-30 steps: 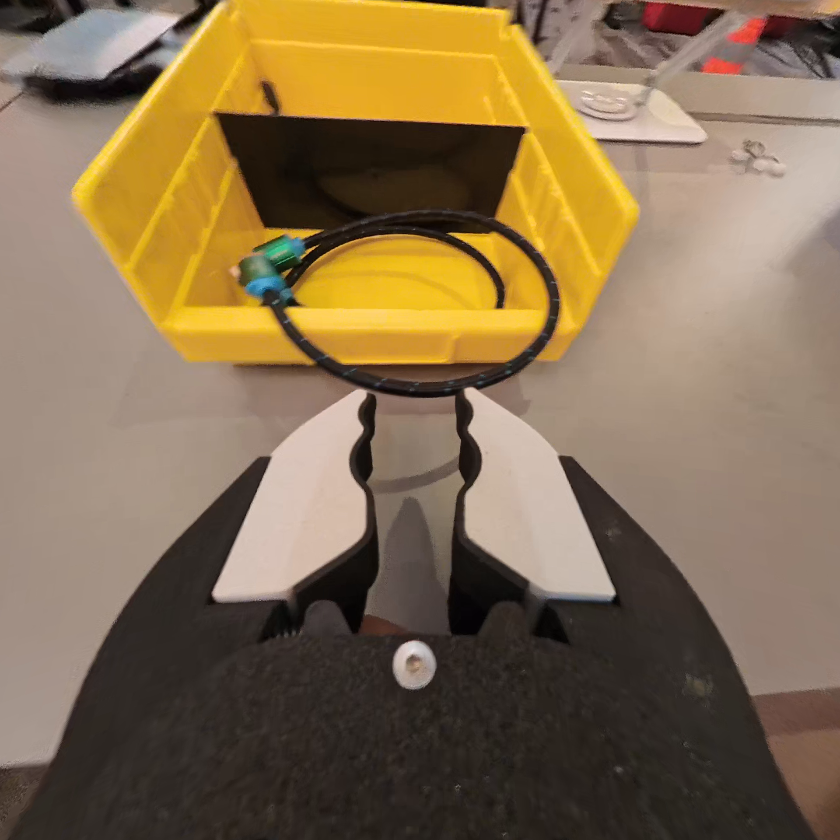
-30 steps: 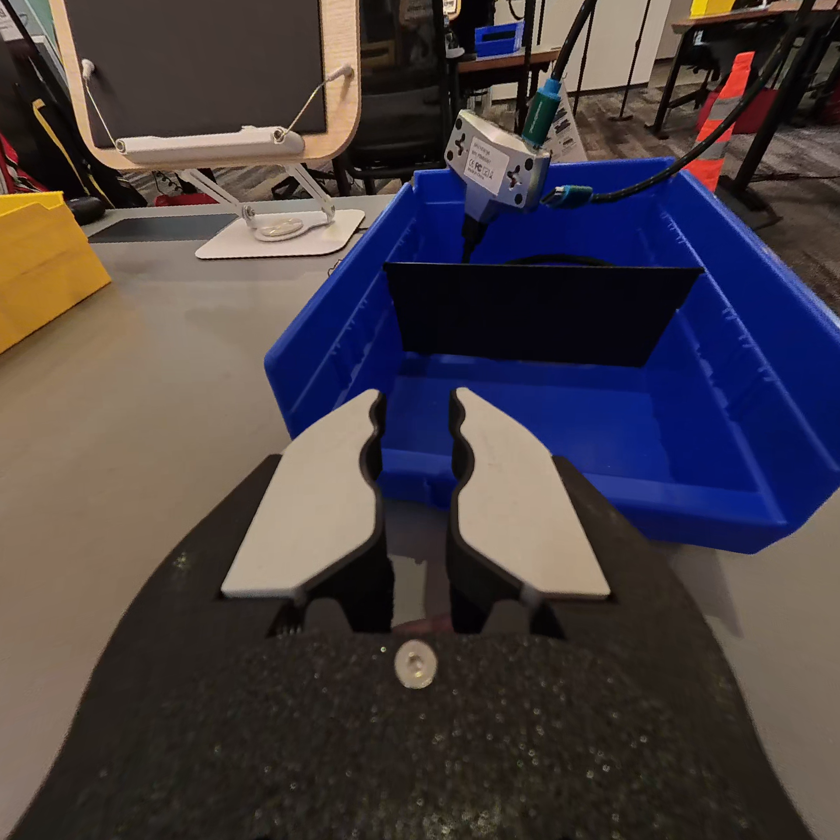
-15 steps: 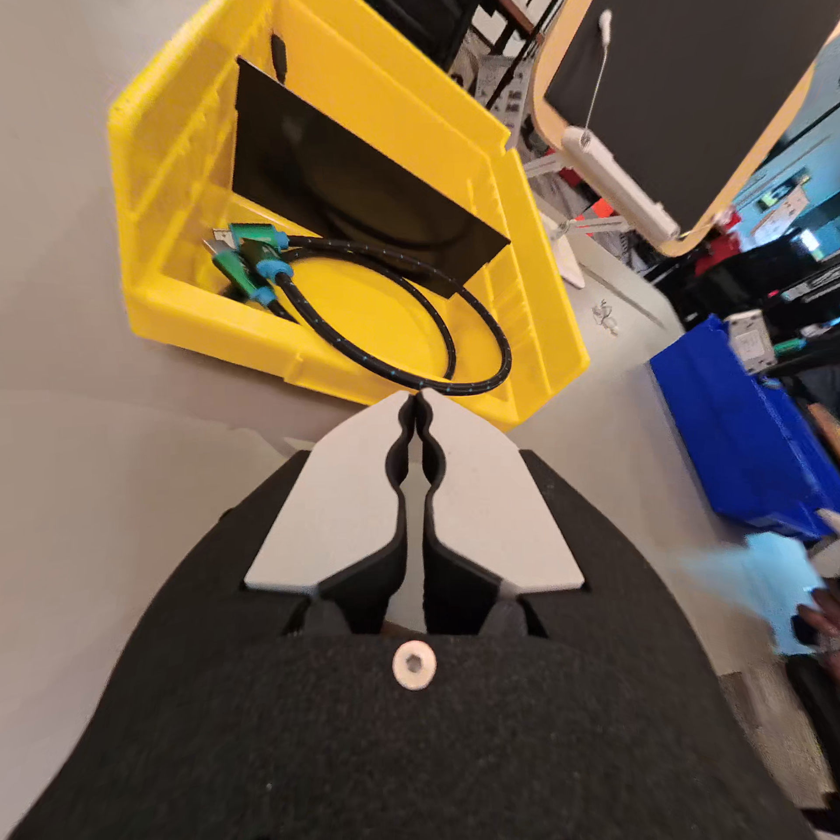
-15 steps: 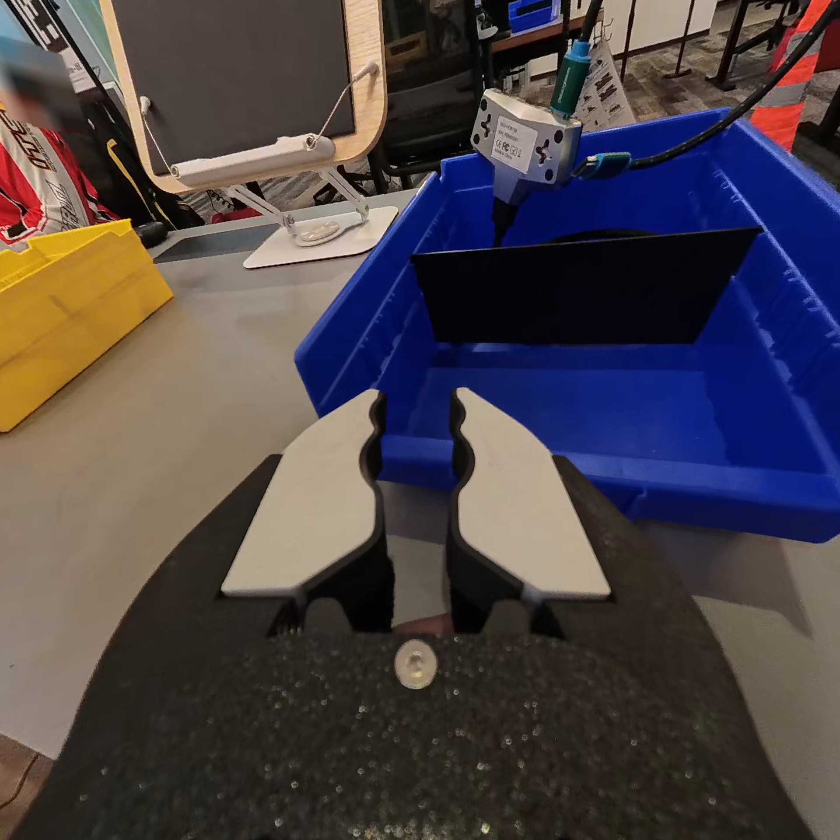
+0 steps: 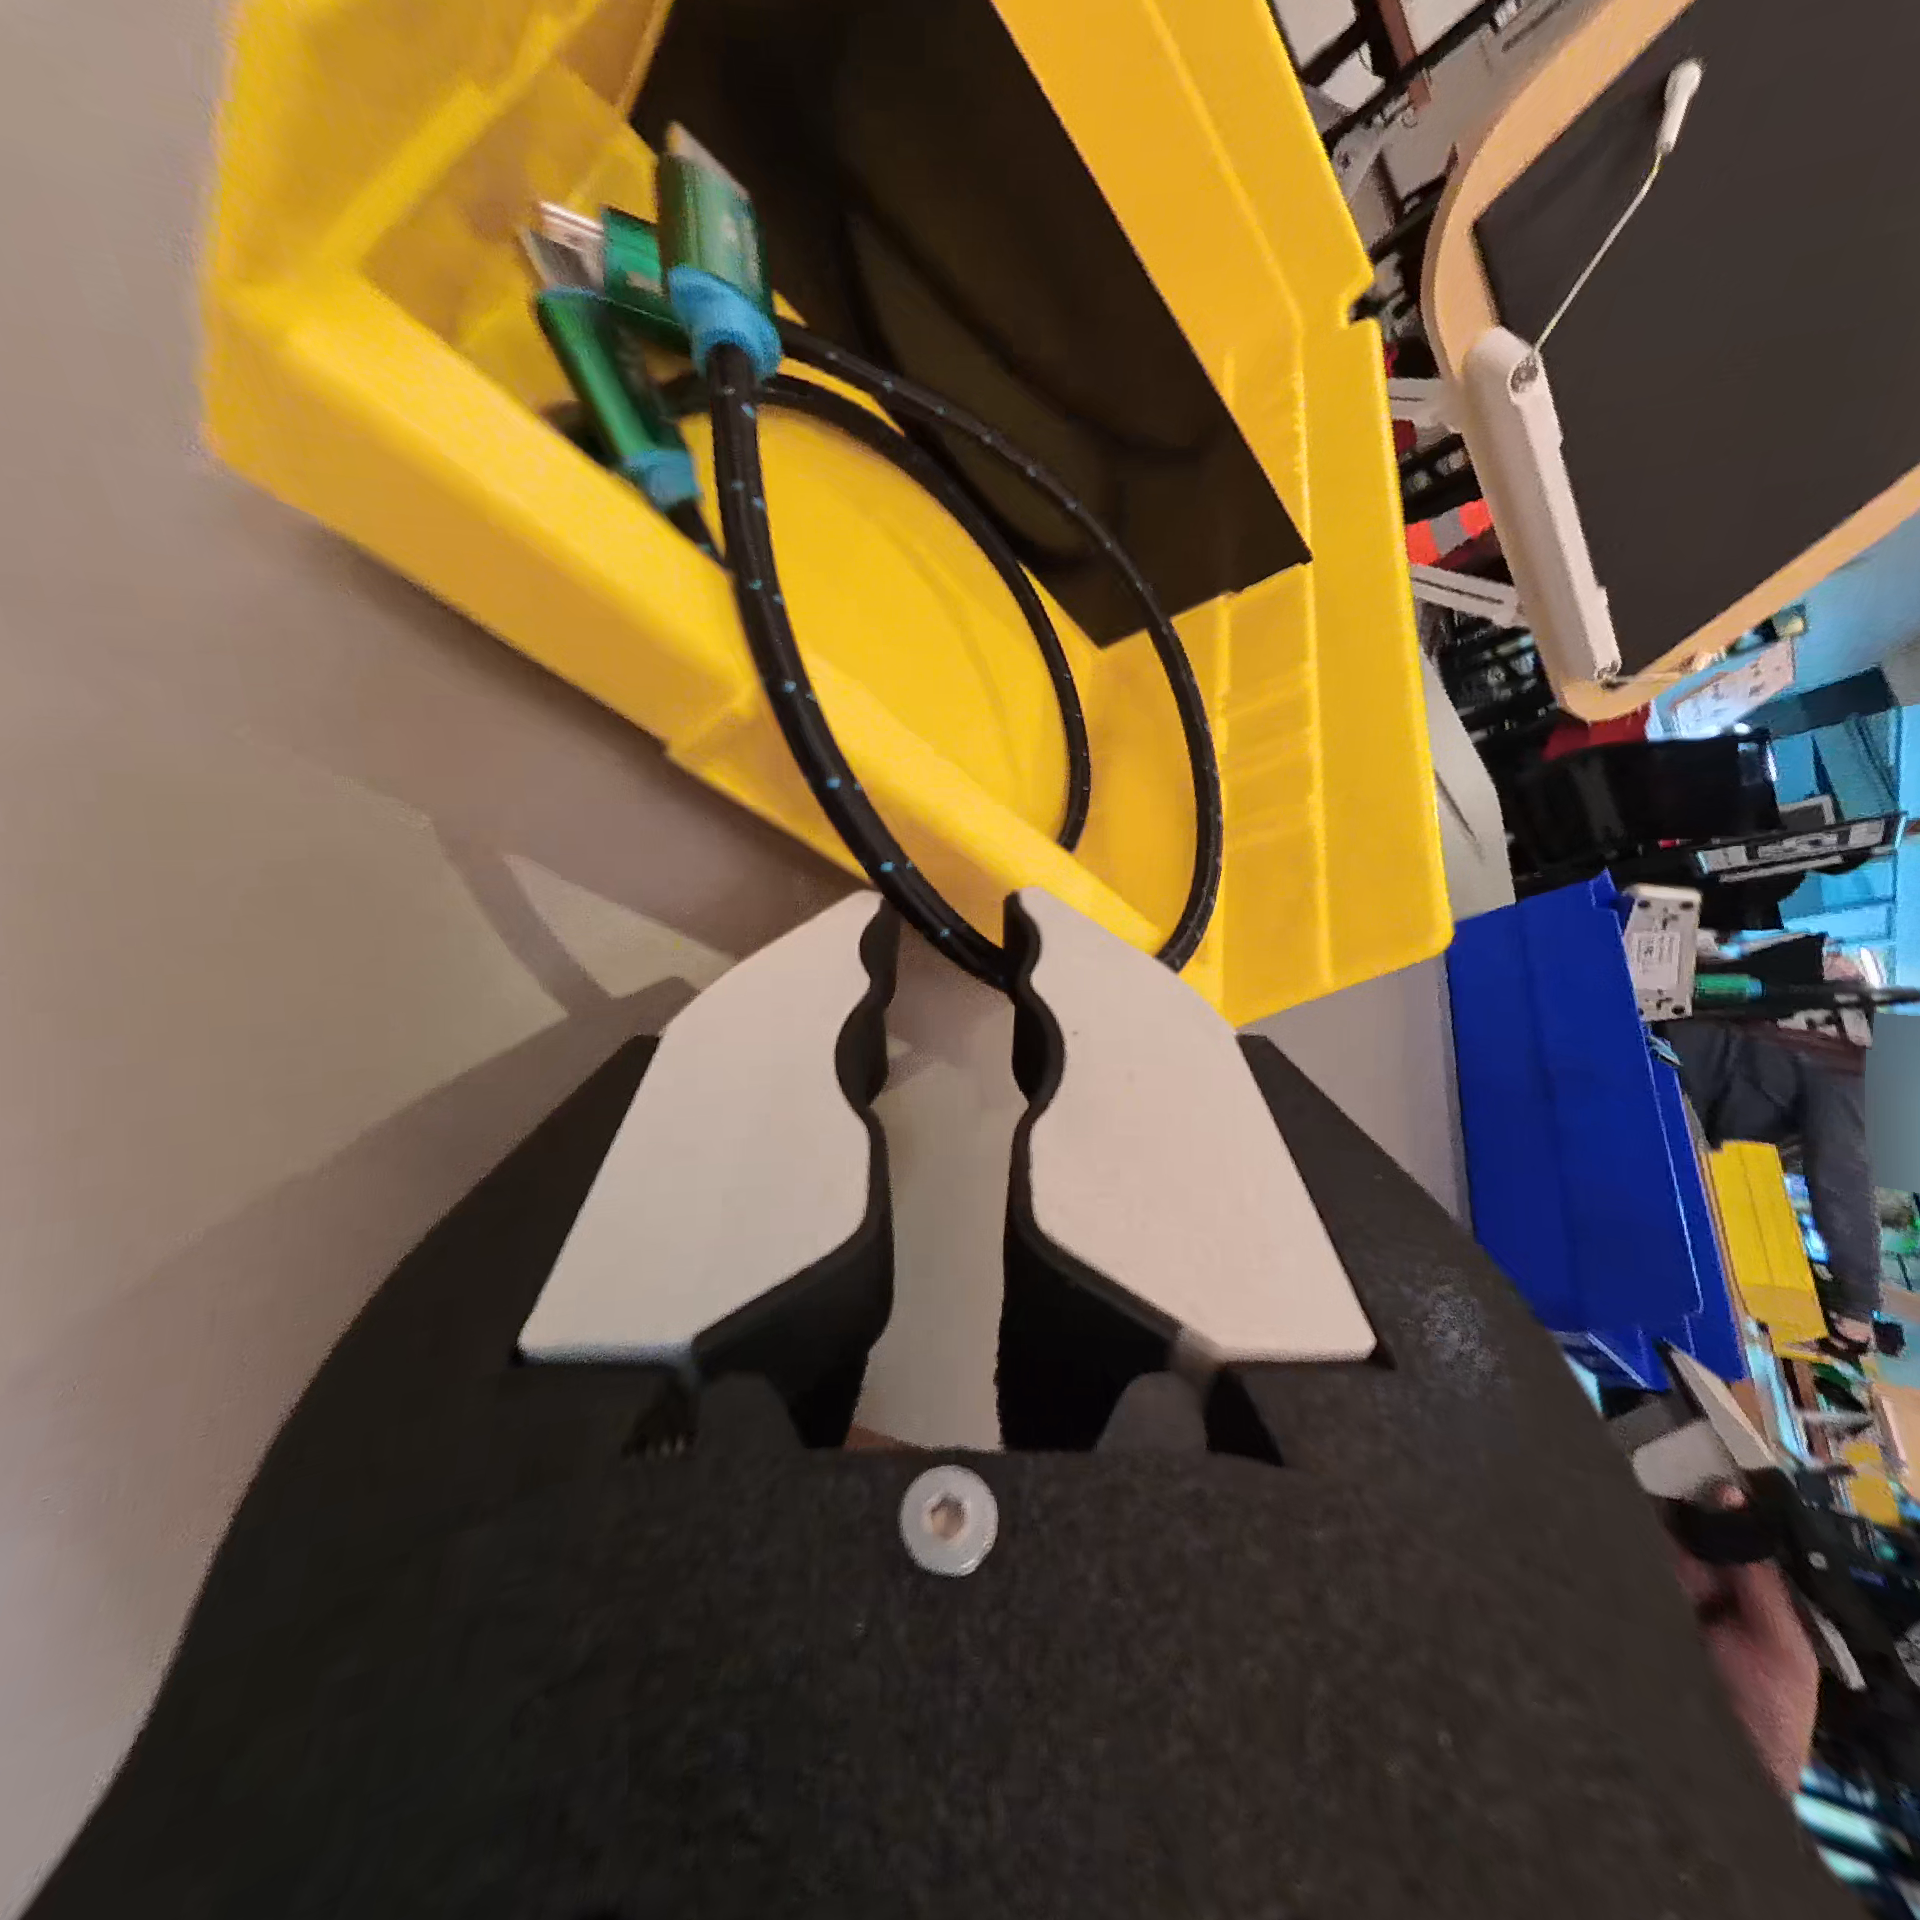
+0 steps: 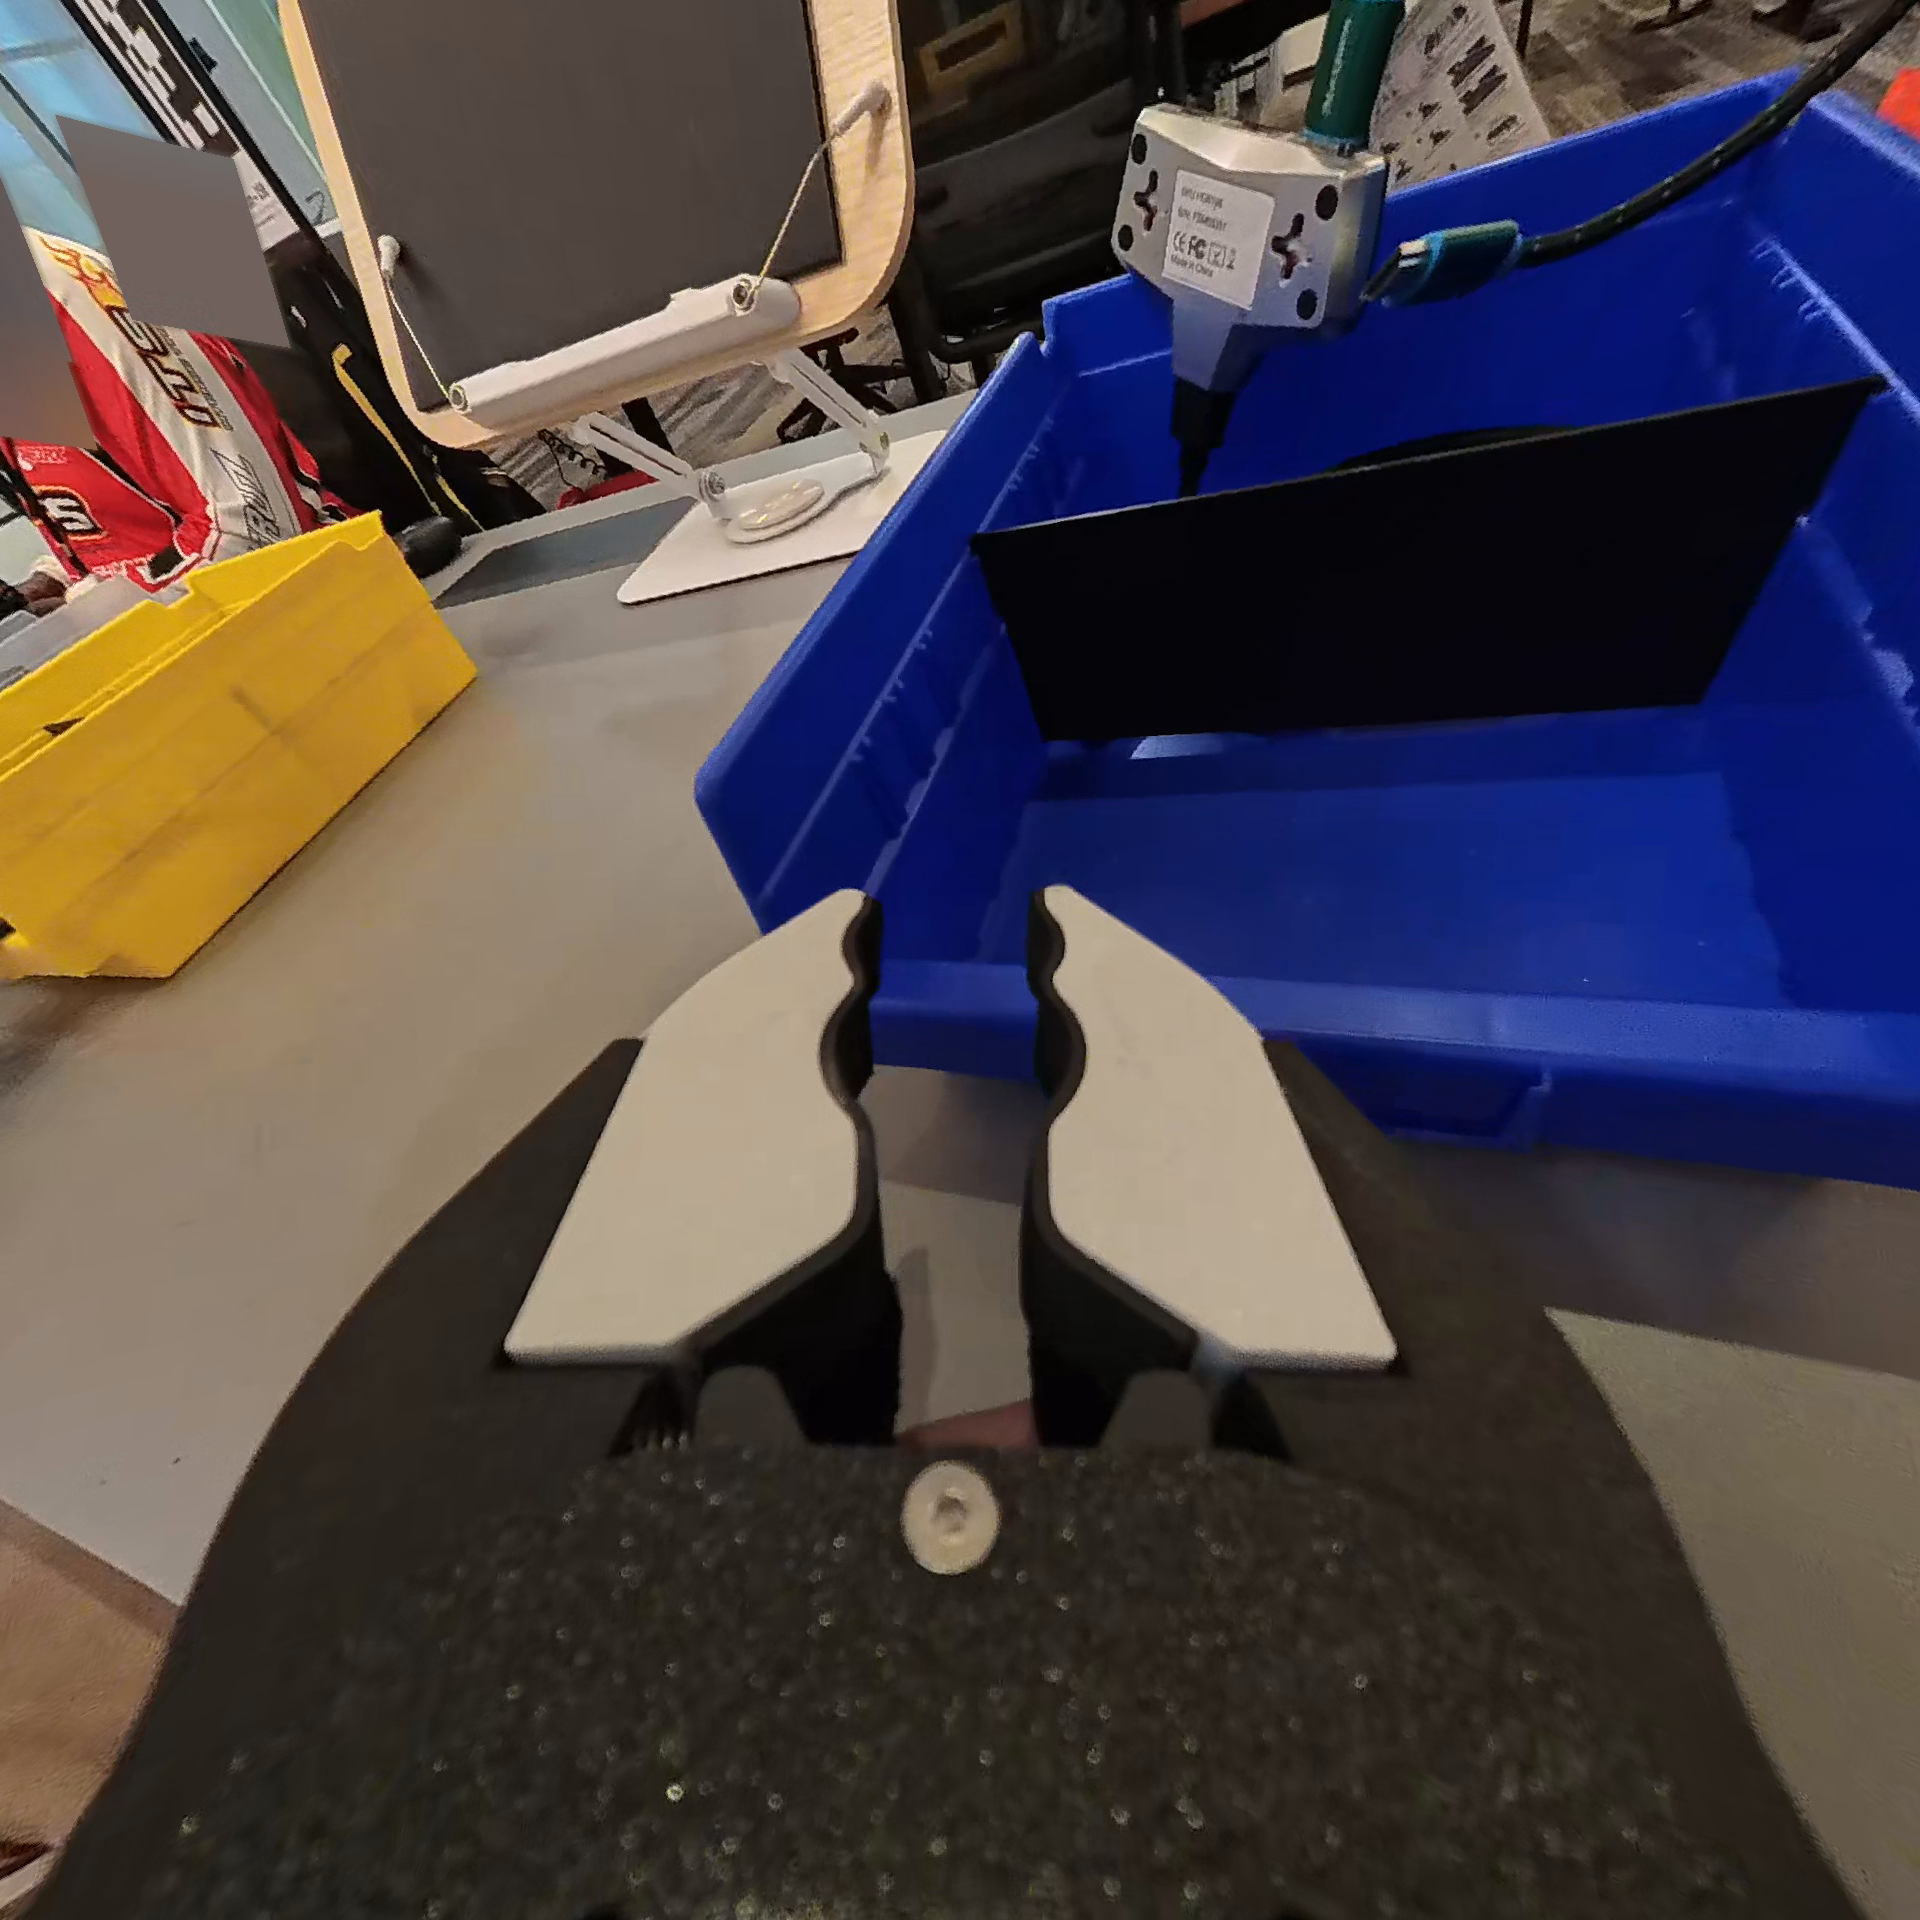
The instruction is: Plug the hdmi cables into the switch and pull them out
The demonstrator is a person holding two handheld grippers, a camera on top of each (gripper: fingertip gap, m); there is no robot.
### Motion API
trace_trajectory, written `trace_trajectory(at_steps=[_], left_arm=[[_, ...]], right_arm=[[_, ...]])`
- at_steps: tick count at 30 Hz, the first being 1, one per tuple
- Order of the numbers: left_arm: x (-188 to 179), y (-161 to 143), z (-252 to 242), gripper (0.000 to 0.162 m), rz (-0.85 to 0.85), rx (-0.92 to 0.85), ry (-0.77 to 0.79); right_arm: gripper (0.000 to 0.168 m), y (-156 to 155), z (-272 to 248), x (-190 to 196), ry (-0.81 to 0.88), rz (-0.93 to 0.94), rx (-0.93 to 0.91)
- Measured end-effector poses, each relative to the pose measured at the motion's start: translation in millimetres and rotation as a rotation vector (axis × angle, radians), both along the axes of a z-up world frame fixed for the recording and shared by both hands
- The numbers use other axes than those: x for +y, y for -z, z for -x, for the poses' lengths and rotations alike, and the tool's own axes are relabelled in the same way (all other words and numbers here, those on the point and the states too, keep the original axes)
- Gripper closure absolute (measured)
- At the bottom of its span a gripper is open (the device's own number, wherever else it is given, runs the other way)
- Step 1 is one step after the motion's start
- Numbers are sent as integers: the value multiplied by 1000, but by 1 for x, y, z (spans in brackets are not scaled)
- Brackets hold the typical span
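Observation:
A black braided HDMI cable [image 5: 774, 665] with green plugs [image 5: 712, 229] lies coiled in the front part of a yellow bin [image 5: 468, 457]. Its loop hangs over the bin's front lip. My left gripper [image 5: 943, 914] is open, rolled sideways, and the loop runs between its fingertips. My right gripper [image 6: 951, 904] is open and empty just in front of a blue bin [image 6: 1351, 1039]. A silver switch [image 6: 1236, 229] sits up at that bin's back wall, with a green plug [image 6: 1345, 62] in its top and a teal plug [image 6: 1455, 260] at its side.
Each bin has a black divider [image 6: 1403, 592] across it. The yellow bin [image 6: 208, 727] stands left of the blue one on the grey table [image 6: 416, 1039]. A dark board on a white stand [image 6: 592, 187] is behind them. A person [image 5: 1766, 1143] stands beyond the blue bin [image 5: 1558, 1122]. The gap from one gripper's tips to the other's is roughly 55 centimeters. The teal plug [image 6: 1455, 260] sits 20 centimeters or so from the ends of my right fingers. My right tips are roughly 25 centimeters from the silver switch [image 6: 1236, 229].
My left gripper shut, then opened again, rolled sideways and moved up to the yellow bin until the cable loop lay between its fingers. My right gripper stayed open and shifted slightly.

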State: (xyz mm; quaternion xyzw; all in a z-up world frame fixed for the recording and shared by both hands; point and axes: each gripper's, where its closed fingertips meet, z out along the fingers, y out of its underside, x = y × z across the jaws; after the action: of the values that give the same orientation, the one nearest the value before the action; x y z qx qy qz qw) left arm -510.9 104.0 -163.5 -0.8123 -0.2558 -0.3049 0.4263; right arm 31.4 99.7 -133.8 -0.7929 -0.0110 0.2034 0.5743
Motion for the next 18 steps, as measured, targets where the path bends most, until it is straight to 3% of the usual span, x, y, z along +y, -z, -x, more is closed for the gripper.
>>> trace_trajectory(at_steps=[5,8,18], left_arm=[[-27,-12,15,147,-39,-33,-64],[-36,-34,14,150,-116,46,-45],[-39,-173,-36,155,-572,383,116]], right_arm=[[143,4,0,1,-9,19,10],[143,4,1,0,-13,19,9],[143,2,2,-2,-22,14,19]])
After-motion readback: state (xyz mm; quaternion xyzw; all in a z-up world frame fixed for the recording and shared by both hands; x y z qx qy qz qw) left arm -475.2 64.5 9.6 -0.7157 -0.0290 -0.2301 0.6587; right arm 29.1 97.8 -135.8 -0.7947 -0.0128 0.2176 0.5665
